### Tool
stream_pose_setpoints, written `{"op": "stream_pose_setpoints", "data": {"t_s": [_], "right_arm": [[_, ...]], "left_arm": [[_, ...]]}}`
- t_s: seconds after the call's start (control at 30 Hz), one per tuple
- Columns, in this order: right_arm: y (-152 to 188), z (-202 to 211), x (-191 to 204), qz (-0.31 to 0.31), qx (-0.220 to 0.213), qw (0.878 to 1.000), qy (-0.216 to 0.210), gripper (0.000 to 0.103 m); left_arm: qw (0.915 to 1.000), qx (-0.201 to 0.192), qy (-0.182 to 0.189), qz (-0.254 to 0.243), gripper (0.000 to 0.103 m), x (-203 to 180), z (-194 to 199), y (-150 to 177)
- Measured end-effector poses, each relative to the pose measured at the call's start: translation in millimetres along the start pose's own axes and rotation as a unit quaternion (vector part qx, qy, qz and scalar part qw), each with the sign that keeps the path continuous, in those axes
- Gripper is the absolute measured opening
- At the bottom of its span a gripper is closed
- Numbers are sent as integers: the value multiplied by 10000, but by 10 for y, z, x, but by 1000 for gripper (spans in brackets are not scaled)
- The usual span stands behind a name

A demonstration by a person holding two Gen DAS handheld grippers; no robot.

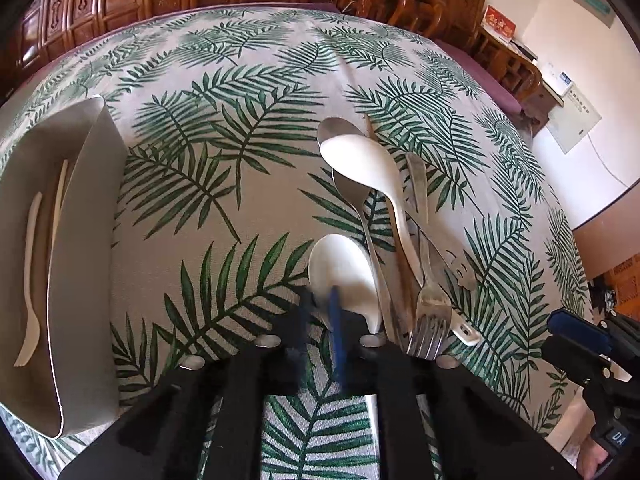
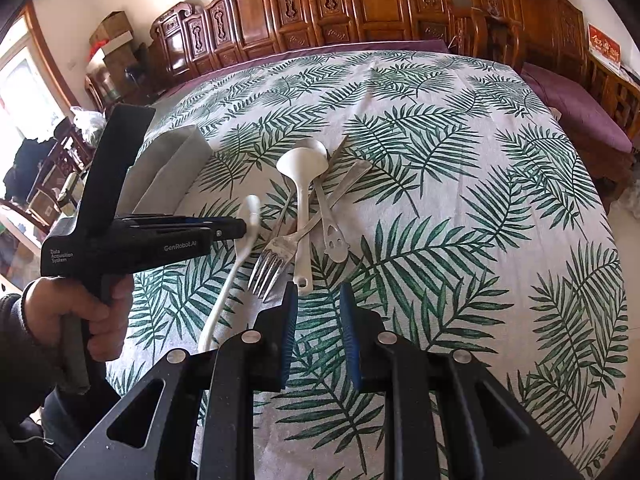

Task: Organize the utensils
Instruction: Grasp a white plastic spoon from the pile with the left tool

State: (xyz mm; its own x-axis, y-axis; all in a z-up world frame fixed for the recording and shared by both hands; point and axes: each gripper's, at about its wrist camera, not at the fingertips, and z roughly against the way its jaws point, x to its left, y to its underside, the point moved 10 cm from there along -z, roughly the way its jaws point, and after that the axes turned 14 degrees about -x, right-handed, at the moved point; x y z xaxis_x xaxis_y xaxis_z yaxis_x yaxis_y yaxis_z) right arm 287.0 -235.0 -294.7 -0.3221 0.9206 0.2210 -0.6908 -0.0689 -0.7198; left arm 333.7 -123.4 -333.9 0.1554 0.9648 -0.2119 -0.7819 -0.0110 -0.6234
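So, left wrist view first: the left gripper (image 1: 320, 304) has its tongs pinched almost fully together on the near rim of a white spoon (image 1: 340, 272), just beside the pile of utensils in the middle of the table (image 1: 248, 80). A metal fork (image 1: 430, 320) lies right next to the spoon. The gray tray (image 1: 80, 200) sits by the table's left edge with a white plastic fork already in it.

Right wrist view: the left gripper (image 2: 240, 224) comes in from the left, angled down, gripped by a hand (image 2: 100, 312). The white spoon (image 2: 253, 204) is held by its bowl, with the long handle trailing toward the near edge. The right gripper (image 2: 318, 308) hovers over the near edge, tongs narrowly apart, holding nothing.

Probable risk: that's a thin grip on a smooth rim, so the spoon could pivot or slip, or its handle could snag the fork.
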Motion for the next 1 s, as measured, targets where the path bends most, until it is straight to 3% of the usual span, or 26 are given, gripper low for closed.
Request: {"op": "stream_pose_setpoints", "data": {"t_s": [0.23,0.33,0.5,1.0], "right_arm": [[22,-105,95,-39,50,10000,-17,24],[-12,-191,152,-175,32,9998,-67,34],[-79,-409,251,-336,55,9994,-101,34],[-44,-866,181,-529,331,9978,232,39]], "left_arm": [[9999,-114,-34,-51,1,94,204,-28],[9998,-168,-83,-56,1,182,318,-35],[9996,-259,-133,-27,1,319,484,-51],[9990,-445,-69,-10,1,489,820,-111]]}}
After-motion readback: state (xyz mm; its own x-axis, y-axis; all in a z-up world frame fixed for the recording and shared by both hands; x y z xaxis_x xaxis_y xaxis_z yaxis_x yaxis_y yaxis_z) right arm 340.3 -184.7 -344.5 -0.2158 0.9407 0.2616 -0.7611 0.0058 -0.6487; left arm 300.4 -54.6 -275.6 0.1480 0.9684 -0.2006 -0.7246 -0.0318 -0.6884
